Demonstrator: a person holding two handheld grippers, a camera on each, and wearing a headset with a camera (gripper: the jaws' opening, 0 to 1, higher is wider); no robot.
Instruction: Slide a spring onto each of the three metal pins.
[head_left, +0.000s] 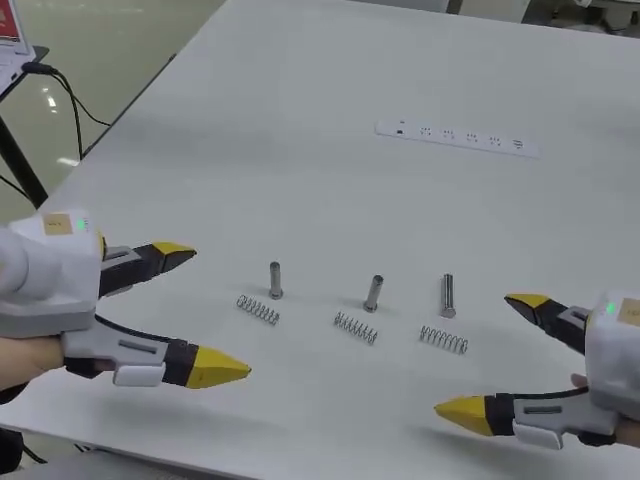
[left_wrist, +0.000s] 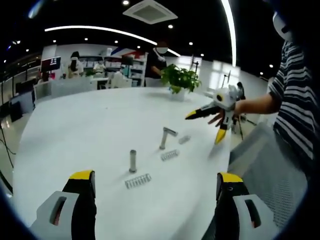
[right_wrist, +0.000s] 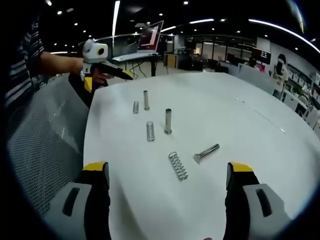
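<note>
1. The jaws of the left gripper (head_left: 197, 312) are wide apart and hold nothing. It hangs over the desk (head_left: 300, 170) near the left end of the near edge.
2. The jaws of the right gripper (head_left: 492, 355) are wide apart too, with nothing in them. It hangs near the right end of the near edge.
3. Three metal pins sit in a row between the two grippers, close to the near edge of the desk. They are the left pin (head_left: 275, 280), the middle pin (head_left: 373, 293) and the right pin (head_left: 447, 296).
4. The left pin and the middle pin stand up on the desk. In the right gripper view, the right pin lies on its side.
5. Three springs lie flat on the desk, one just beside each pin, on the side toward the near edge. They are the left spring (head_left: 258, 309), the middle spring (head_left: 355, 328) and the right spring (head_left: 443, 340).
6. Each spring is apart from its pin and is not on it yet.
7. A white power strip (head_left: 455, 137) lies toward the far edge, well apart from the pins.
</note>
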